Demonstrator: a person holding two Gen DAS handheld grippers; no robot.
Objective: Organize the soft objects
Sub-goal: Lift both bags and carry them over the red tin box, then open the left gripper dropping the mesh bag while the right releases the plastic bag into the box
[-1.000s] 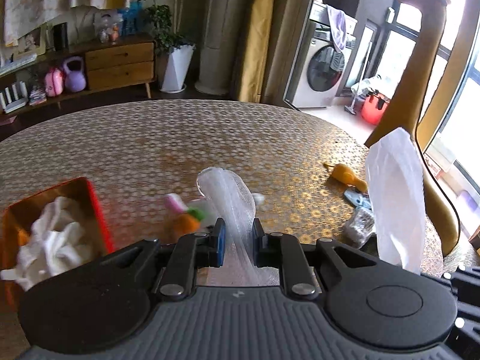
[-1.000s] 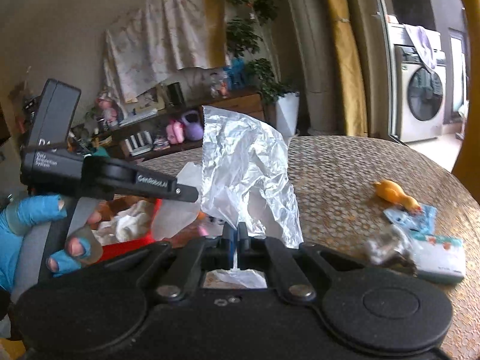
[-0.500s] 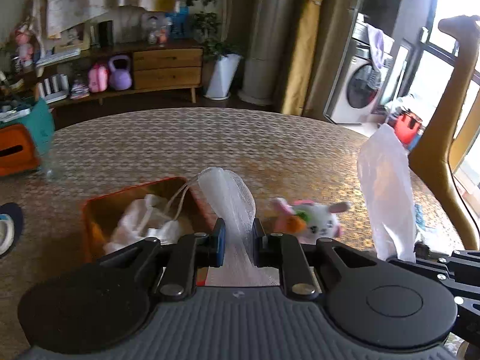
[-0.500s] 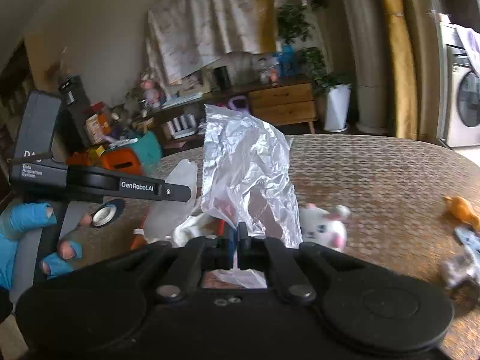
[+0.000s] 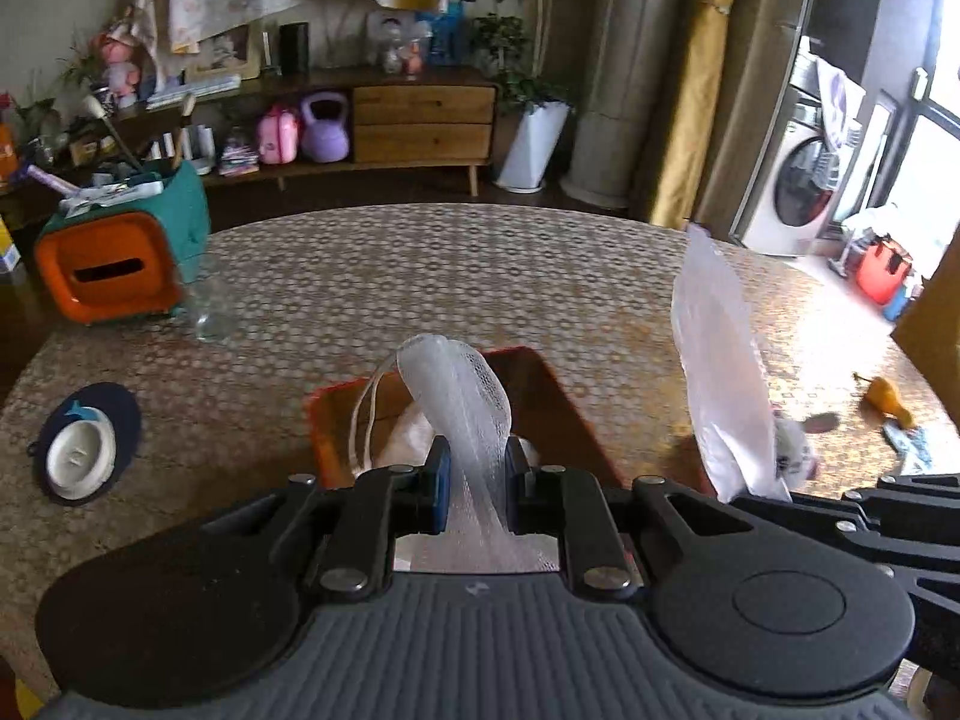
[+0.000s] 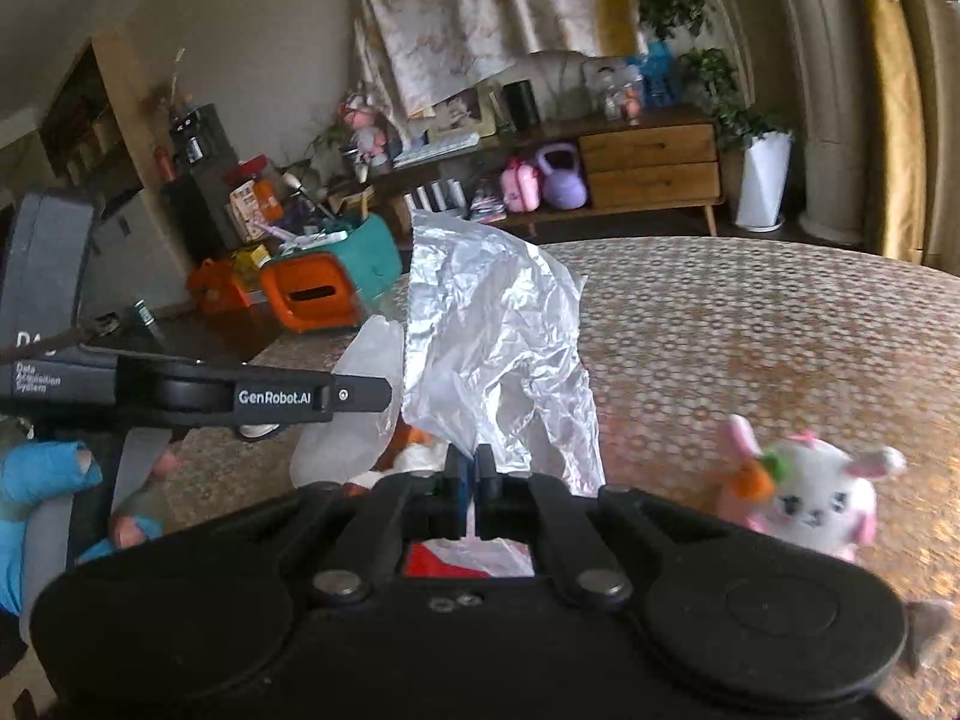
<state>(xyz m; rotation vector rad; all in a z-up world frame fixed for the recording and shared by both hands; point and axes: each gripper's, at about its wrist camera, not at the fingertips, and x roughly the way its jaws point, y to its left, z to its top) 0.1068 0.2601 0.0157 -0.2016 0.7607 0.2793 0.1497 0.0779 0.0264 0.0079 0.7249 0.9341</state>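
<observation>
- The left gripper has its fingers drawn narrow and pinched on a white mesh bag, which stands up between them and curls over at the top, a drawstring loop hanging to one side.
- The right gripper has its fingers closed right down on a crinkled clear plastic bag, which rises above them like a sail; in the left view the same bag shows as a pale upright sheet at the right.
- Directly beyond the left fingers sits the orange bin on the surface, with white soft things already lying in it; the mesh bag hangs above its near part.
- Judged from this, the step in hand is carrying the two bags to the bin, and the mesh bag looks about ready to go in.
- The next move would call for lowering the left gripper over the bin's open middle and spreading its fingers so the mesh drops clear of the rim; the plastic bag is light and may cling or drift, so it wants a low release.
- Farther out, a white plush rabbit with a carrot lies on the surface to the right of the right gripper, apart from the bin and likely still to be gathered.
- A small yellow toy lies near the surface's right edge.
</observation>
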